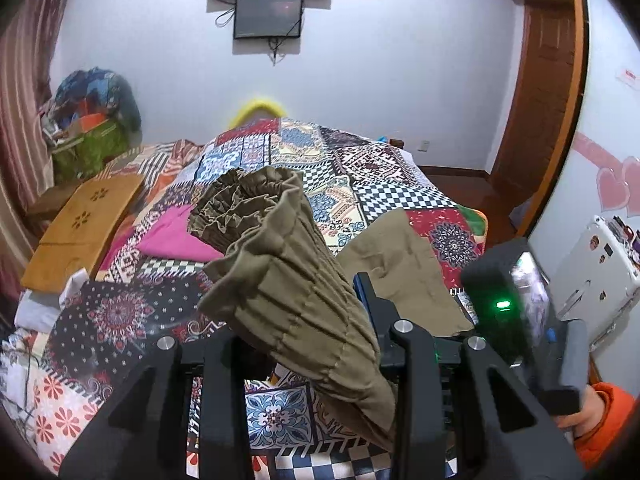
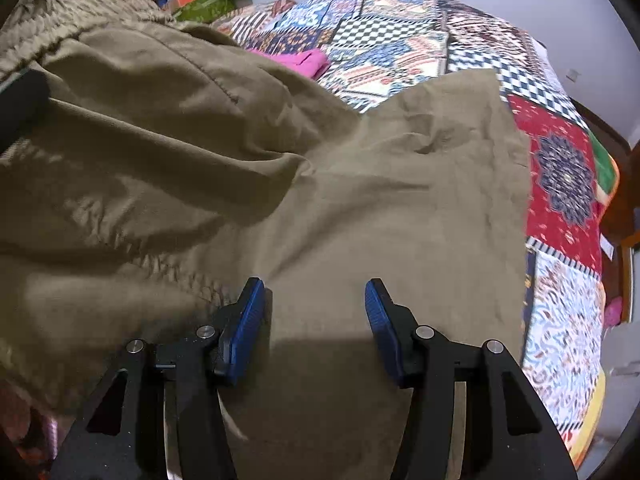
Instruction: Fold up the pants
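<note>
My left gripper (image 1: 304,344) clamps the pants (image 1: 280,272) waistband raised for folding; my right gripper (image 2: 316,328) hovers wide, empty

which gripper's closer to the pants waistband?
Left. The left gripper is clamped on the gathered waistband, lifting it off the bed. The right gripper hangs open over a flat part of the pants, away from it.

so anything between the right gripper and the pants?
Nothing visible. The right gripper hangs open directly over the olive pants, bare fabric between its blue pads. The left gripper is shut on the bunched waistband end, off to the side.
</note>
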The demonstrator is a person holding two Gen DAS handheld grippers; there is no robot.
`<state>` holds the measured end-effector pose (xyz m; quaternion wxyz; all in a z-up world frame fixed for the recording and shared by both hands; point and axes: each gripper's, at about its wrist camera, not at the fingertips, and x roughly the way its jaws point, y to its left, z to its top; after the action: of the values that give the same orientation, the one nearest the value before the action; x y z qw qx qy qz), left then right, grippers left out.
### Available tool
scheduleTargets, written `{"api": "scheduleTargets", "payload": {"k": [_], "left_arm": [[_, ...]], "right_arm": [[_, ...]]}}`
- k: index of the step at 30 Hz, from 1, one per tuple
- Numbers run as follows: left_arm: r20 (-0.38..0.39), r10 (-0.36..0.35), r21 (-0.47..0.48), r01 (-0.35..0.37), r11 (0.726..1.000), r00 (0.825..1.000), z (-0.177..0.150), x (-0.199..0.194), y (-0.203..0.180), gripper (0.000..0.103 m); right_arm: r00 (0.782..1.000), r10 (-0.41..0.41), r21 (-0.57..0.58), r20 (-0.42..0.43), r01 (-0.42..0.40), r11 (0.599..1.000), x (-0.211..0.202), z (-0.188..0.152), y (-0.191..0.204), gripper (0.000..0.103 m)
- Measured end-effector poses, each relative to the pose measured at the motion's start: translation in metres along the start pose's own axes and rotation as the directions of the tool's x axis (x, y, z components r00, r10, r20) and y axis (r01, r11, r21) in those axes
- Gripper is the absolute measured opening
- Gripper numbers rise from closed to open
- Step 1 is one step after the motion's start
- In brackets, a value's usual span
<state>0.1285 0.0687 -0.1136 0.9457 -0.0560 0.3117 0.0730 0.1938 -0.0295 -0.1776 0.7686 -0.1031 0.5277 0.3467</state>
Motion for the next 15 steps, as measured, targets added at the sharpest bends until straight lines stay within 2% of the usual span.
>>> {"api": "scheduleTargets", "payload": {"k": [7,11,15], "left_arm": [[0.015,-0.013,0.058,0.012,0.998,1.000,0.009,-0.002,-0.020,0.033],[0.018,-0.049,0.089,0.047,0.995,0.999,0.013,0.000,-0.041,0.033],[0.014,-0.064,0.132,0.062,0.989,0.998,0.013,0.005,-0.061,0.033]], "right_arm": [[0.999,-0.015,0.040,0.050,0.013,0.999,-0.036,-0.027,-0.025,0.049],[1.000,-0.009,0.039,0.012,0.009,0.999,-0.024,-0.042,-0.022,0.049],[0.999,0.045,0.095,0.010,-0.046,0.994,-0.014,-0.044,-0.031,0.049]]}}
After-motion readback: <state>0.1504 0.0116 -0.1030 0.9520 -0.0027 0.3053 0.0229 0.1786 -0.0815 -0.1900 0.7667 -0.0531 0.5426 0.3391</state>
